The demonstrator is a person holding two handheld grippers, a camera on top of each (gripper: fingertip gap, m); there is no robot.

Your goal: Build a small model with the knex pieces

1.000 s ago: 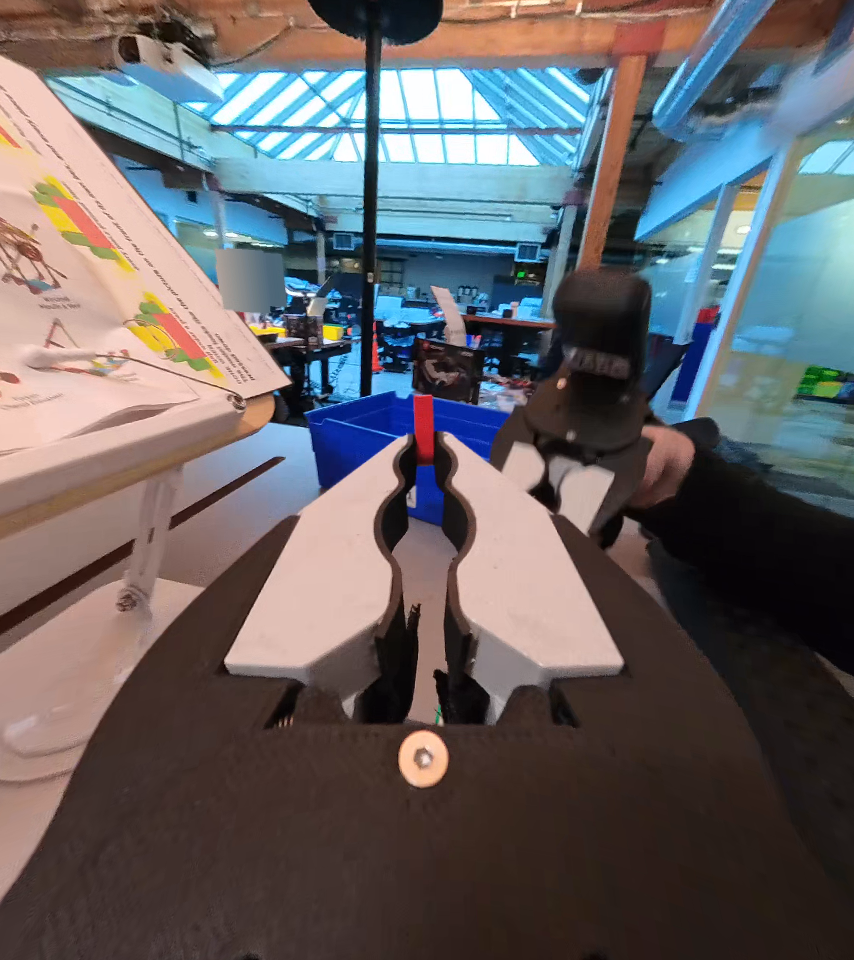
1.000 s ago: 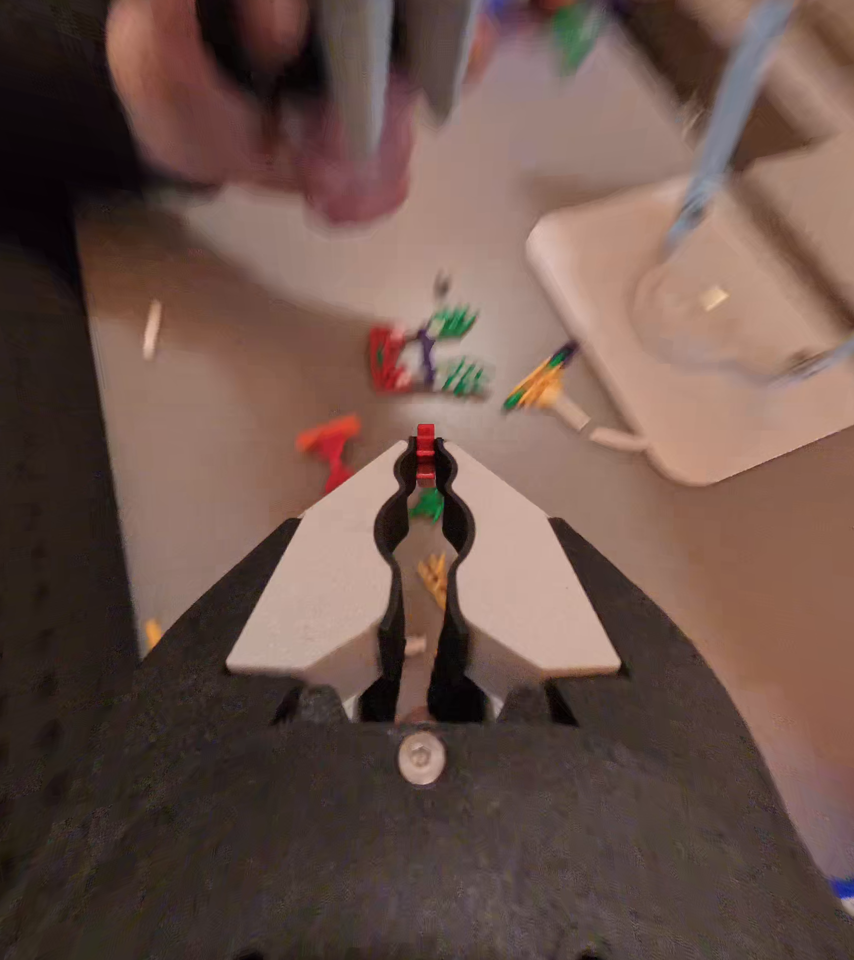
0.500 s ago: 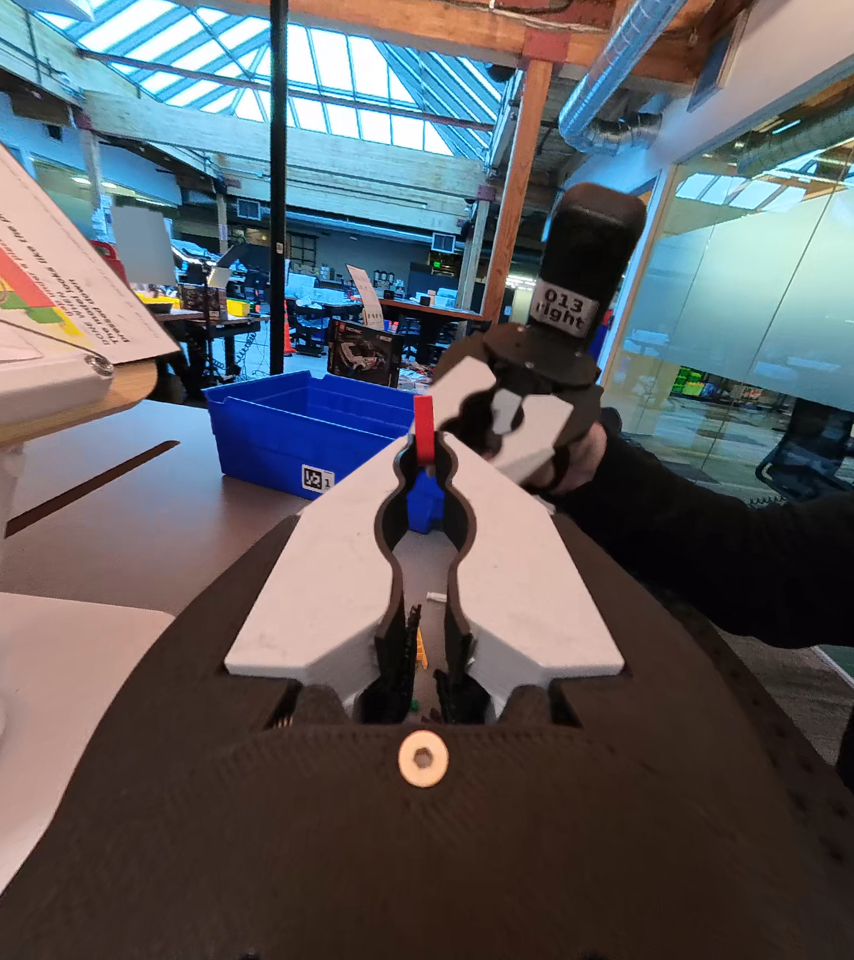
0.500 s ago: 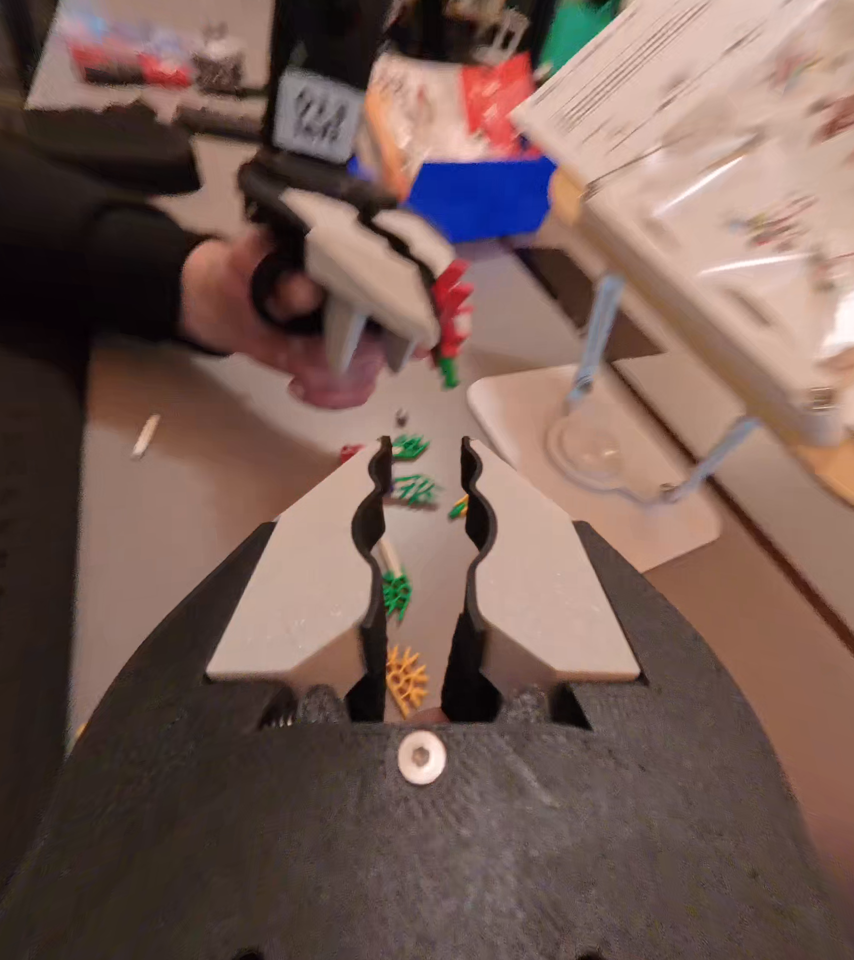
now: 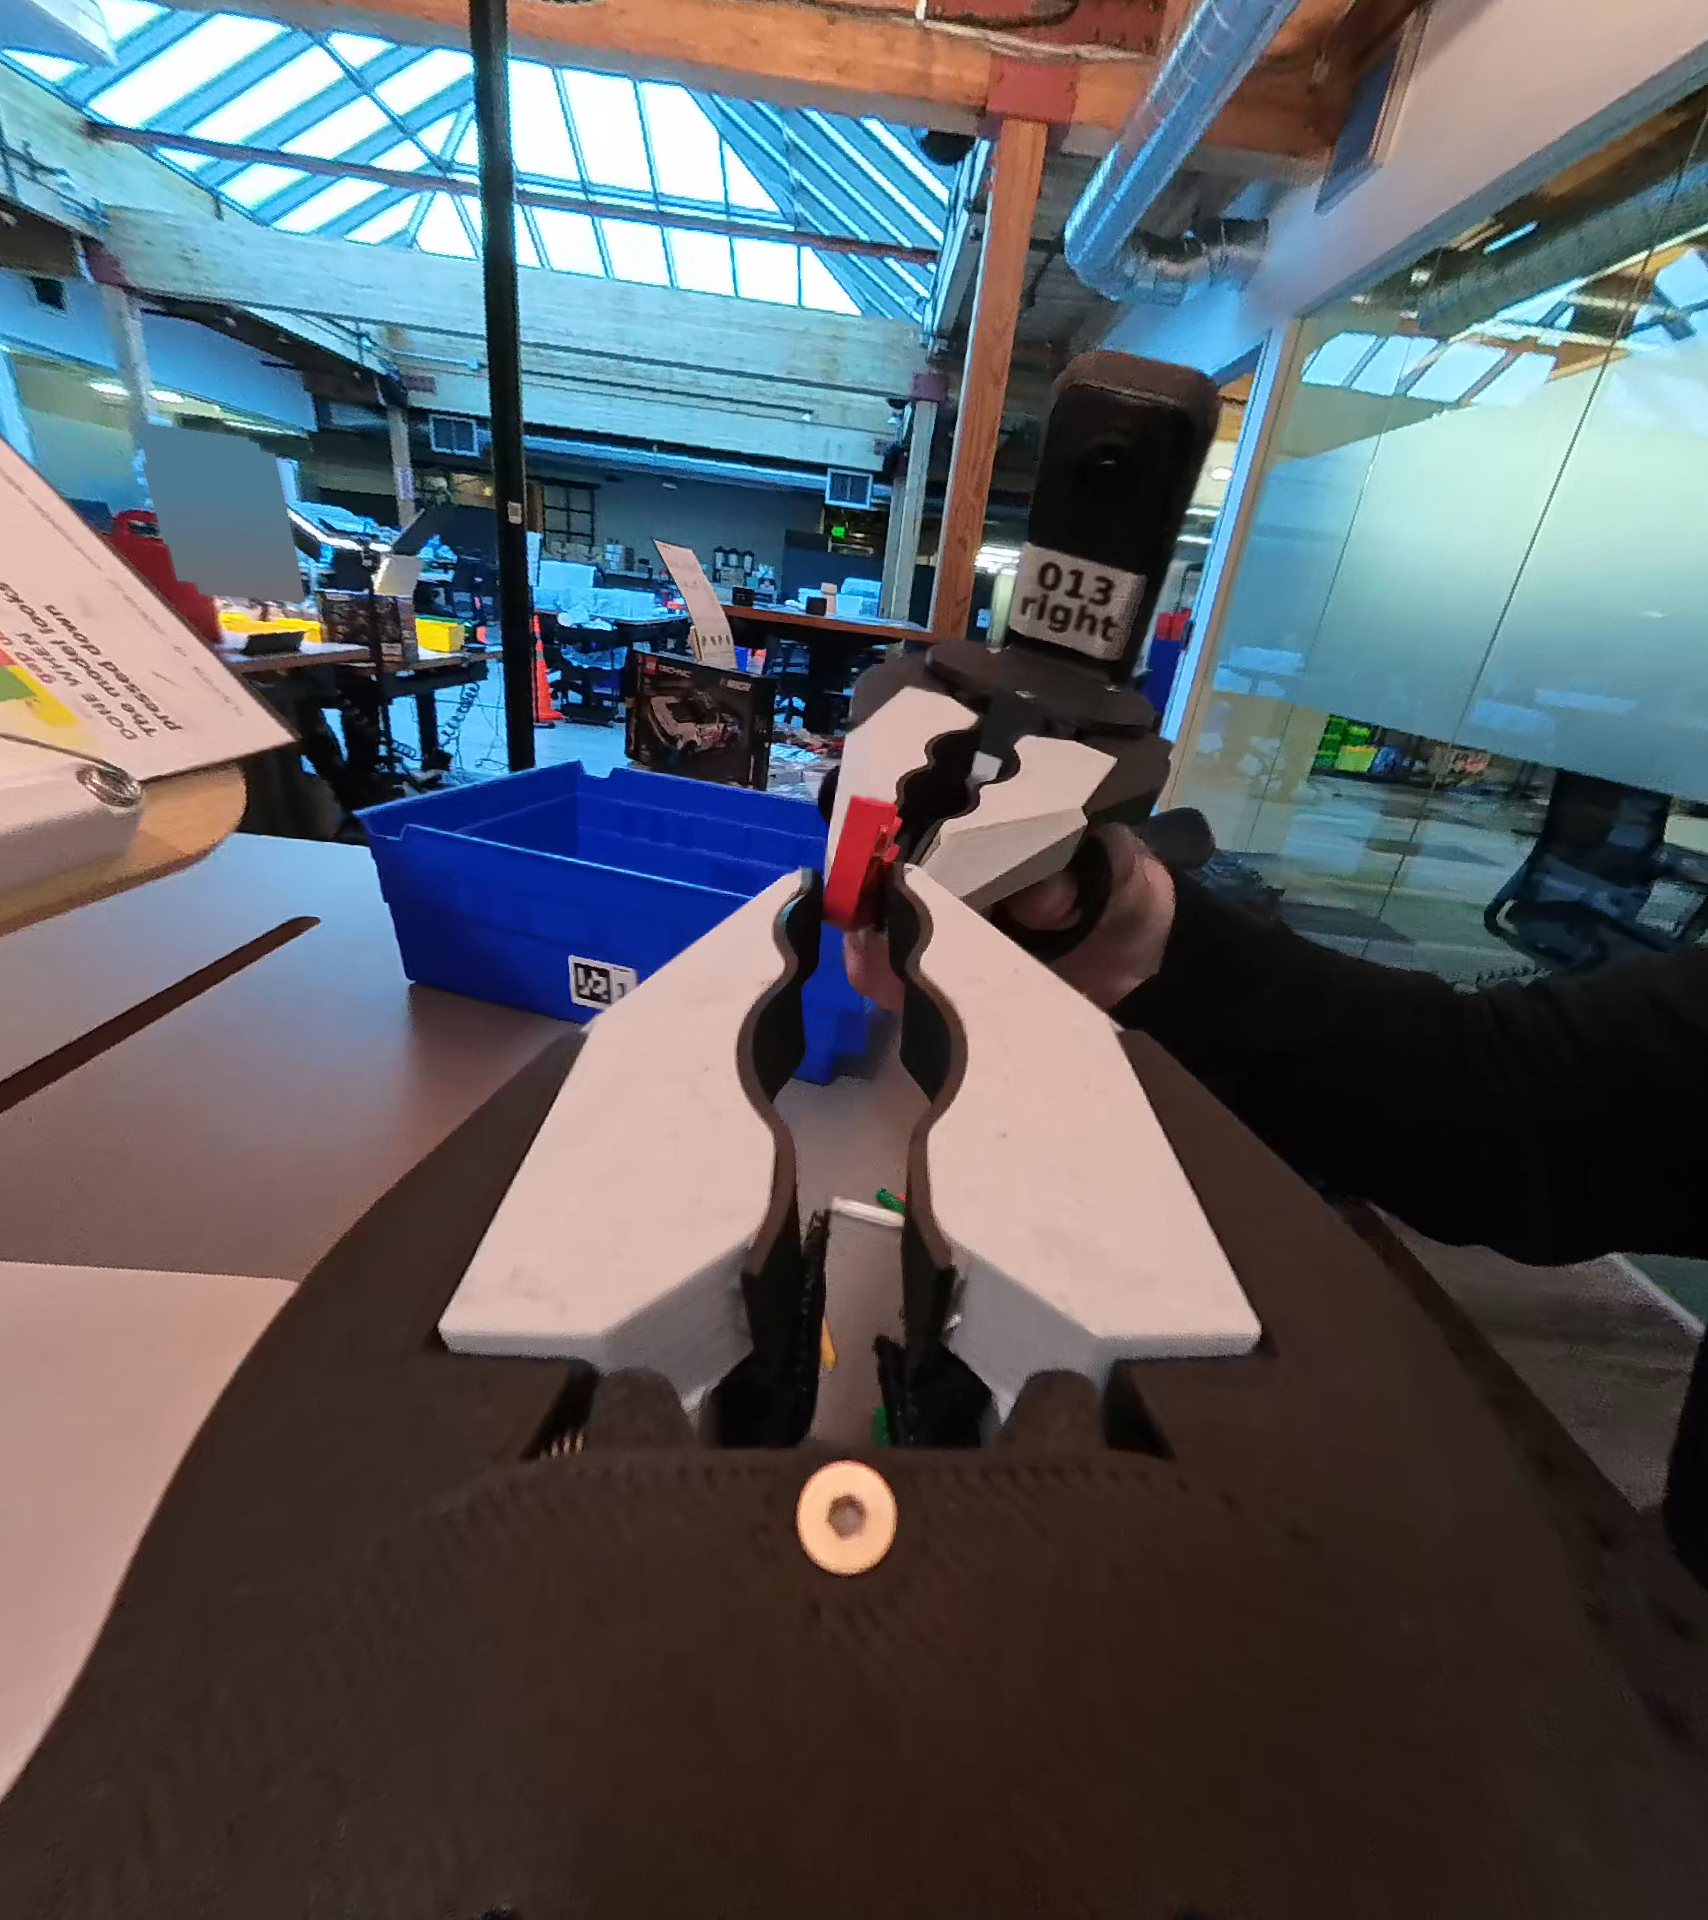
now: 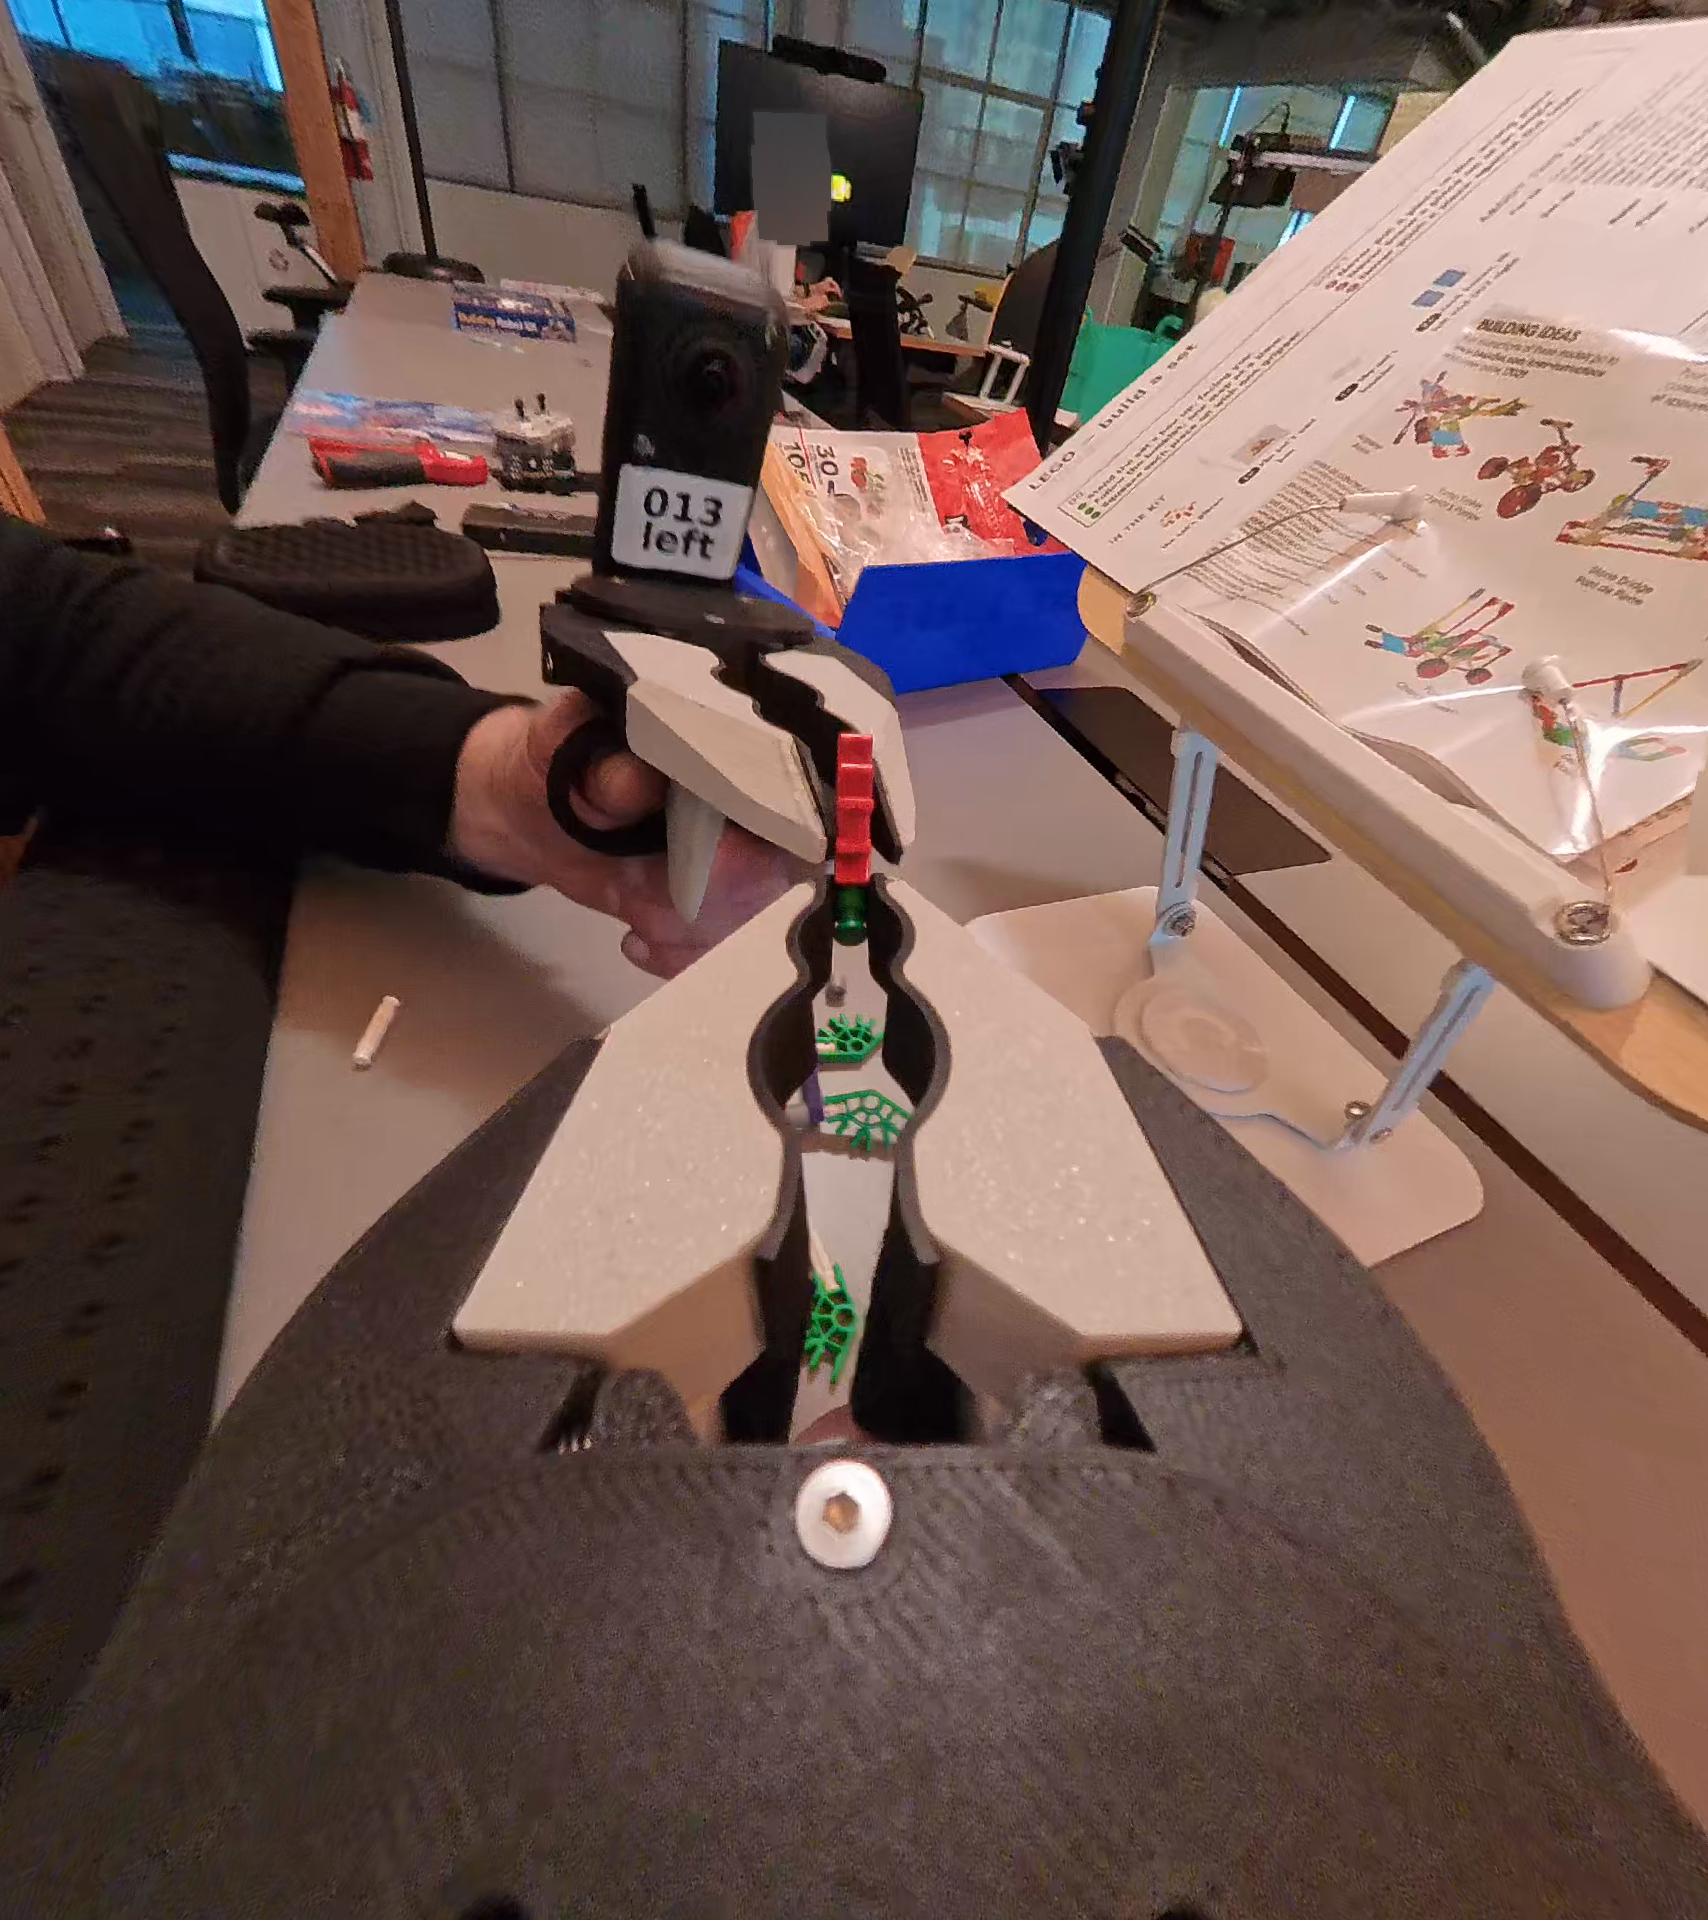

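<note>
My left gripper [image 5: 855, 904] is shut on a red toy connector piece [image 5: 860, 857], held up above the table. In the right wrist view the left gripper [image 6: 858, 844] shows in a person's hand, with the red piece [image 6: 854, 790] upright between its tips. A short green rod [image 6: 850, 920] hangs from the bottom of the red piece. My right gripper [image 6: 850, 888] sits just below it, its jaws closed narrowly around the green rod's lower end. In the left wrist view the right gripper [image 5: 907, 831] sits right behind the red piece.
A blue bin [image 5: 559, 883] stands on the table beyond the grippers. An instruction sheet [image 6: 1452, 468] rests on a tilted stand with a white base [image 6: 1297, 1091] at the right. Loose green connectors [image 6: 860, 1117] and a white rod [image 6: 374, 1029] lie on the table. A black mat [image 6: 50, 1143] lies at the left. The white base [image 6: 1297, 1091] is about 30 cm from both grippers' fingertips.
The right gripper was shut on a red piece low over the table. It opened, swung up to face the left gripper, and narrowed around the green rod. The left gripper kept its red piece.
</note>
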